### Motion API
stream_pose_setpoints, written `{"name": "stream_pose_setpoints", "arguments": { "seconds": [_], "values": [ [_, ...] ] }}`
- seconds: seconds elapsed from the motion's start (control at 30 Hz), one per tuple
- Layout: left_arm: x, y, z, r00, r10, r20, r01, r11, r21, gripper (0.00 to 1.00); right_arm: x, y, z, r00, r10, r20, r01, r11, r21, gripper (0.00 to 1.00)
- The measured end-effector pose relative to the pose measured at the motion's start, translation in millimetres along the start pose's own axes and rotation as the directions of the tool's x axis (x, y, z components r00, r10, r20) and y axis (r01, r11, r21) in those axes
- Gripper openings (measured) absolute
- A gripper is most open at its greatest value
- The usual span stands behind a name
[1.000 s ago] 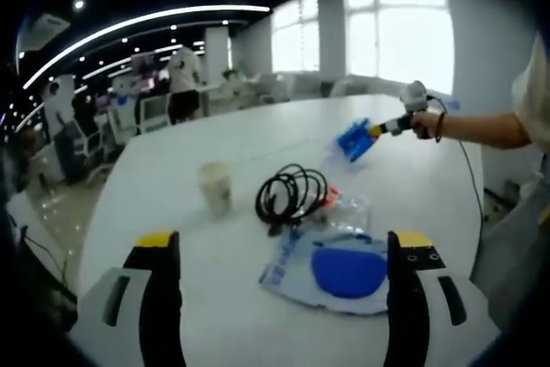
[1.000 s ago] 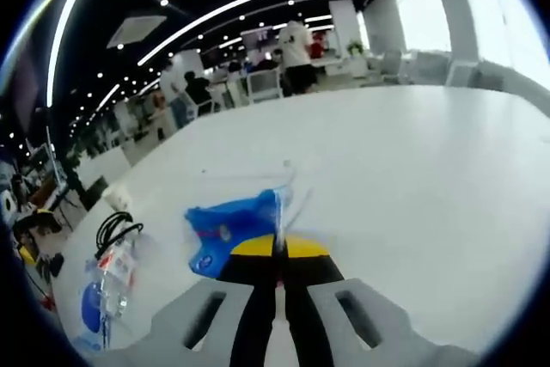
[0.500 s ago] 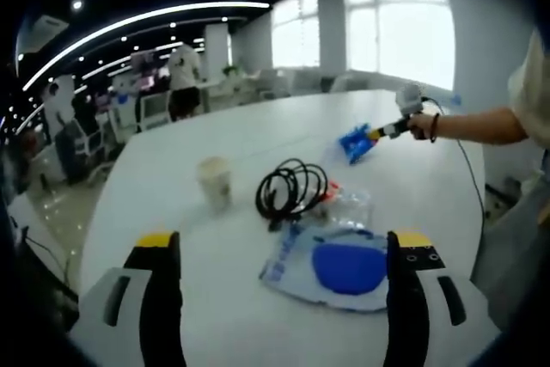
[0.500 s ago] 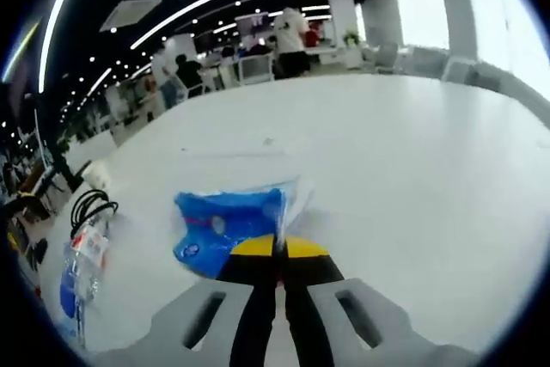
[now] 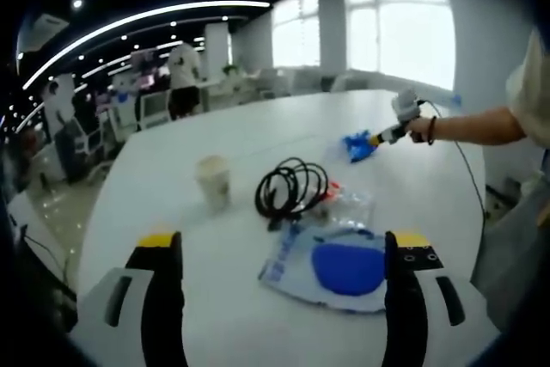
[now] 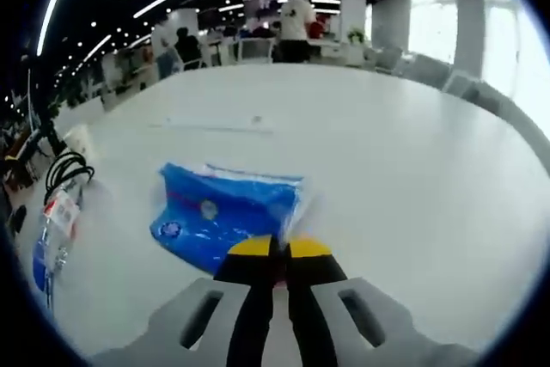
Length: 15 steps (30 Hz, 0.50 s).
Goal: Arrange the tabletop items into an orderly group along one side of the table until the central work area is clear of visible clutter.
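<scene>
White table (image 5: pixel 172 169) spreads before us; our right gripper (image 6: pixel 277 248) pinches the blue packet (image 6: pixel 225 212) at its far side; our left gripper (image 5: pixel 279 251) gapes near the black cable (image 5: pixel 290 191).

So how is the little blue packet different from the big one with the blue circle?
The small blue packet is pinched in the shut right gripper; the flat pouch lies free, between the open left gripper's jaws. The packet is blue nearly all over; the pouch is pale with a blue round patch. Both look like plastic wrapping.
</scene>
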<state>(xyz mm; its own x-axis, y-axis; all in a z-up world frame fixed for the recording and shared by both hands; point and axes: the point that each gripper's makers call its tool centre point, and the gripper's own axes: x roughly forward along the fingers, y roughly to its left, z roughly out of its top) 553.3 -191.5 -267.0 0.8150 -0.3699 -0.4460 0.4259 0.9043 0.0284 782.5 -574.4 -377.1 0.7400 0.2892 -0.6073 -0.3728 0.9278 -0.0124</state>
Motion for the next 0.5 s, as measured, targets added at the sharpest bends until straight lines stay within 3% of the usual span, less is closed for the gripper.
{"name": "stream_pose_setpoints", "arguments": {
  "seconds": [0.2,0.27,0.4,0.5],
  "values": [
    [-1,1.7,0.8,1.0,0.015,0.0,-0.015,1.0,-0.005,0.97,2,-6,-1.7,0.999,-0.032,-0.012,0.031,0.999,-0.044,0.09],
    [-1,2.0,0.6,1.0,0.017,-0.002,-0.017,1.0,-0.002,0.98,1,-14,-1.5,0.997,-0.081,-0.021,0.08,0.995,-0.062,0.16],
    [-1,3.1,0.9,1.0,0.023,-0.006,-0.023,1.0,-0.001,0.99,-5,-18,6.9,0.994,-0.108,0.0,0.108,0.993,-0.056,0.38],
    [-1,2.6,2.1,1.0,0.023,-0.002,-0.023,1.0,-0.002,0.99,-12,-15,14.3,0.995,-0.099,0.025,0.1,0.994,-0.04,0.46]
  ]
}}
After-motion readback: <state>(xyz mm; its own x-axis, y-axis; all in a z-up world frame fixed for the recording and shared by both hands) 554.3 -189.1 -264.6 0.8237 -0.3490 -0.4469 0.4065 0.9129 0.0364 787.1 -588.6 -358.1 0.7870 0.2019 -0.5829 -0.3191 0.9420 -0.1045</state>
